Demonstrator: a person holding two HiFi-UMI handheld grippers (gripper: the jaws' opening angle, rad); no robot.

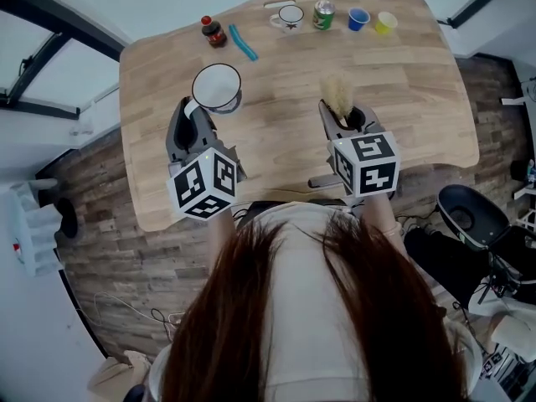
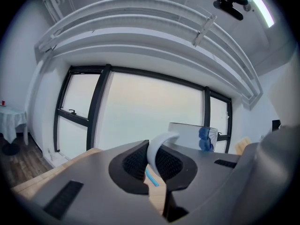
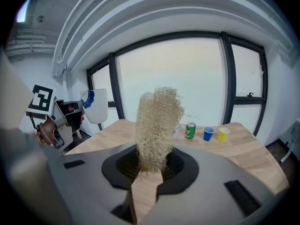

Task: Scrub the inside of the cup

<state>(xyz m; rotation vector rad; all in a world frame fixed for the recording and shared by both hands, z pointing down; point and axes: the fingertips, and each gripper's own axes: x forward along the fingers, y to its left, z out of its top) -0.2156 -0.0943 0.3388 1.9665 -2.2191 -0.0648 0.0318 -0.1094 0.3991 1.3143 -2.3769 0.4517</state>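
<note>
Your left tongs [image 2: 152, 162] are pinched on the handle [image 2: 157, 146] of the cup [image 1: 216, 86]. The cup is white and sits at one o'clock from them, with its mouth turned up toward you. From the right gripper view it looks lifted clear of the tabletop [image 1: 276, 141]. Nothing is inside it yet.

At three o'clock from the cup, and well apart from it, your right tongs [image 3: 149, 168] are clamped on the lower end of the straw-coloured scrubber [image 3: 157, 121]. Its loose top stands free above them.

Along the twelve o'clock edge of the tabletop stand a bottle [image 1: 213, 31], a blue stick [image 1: 244, 43], a mug [image 1: 290, 17], a can [image 1: 323, 13], a blue cup [image 1: 358, 18] and a yellow cup [image 1: 385, 22]. All are well away from your work.

The weak point is likely the handle grip. You hold the cup by that thin loop alone, so a sideways push from the scrubber could swivel it in the tongs. It could even lever out and drop onto the tabletop.

The scrubber looks soft and is held only at its base. If you drive it in off-centre it may fold against the rim. If it snags on the wall as you twist, it could pull out of your right tongs. Bring it in along the cup's axis and press lightly.
</note>
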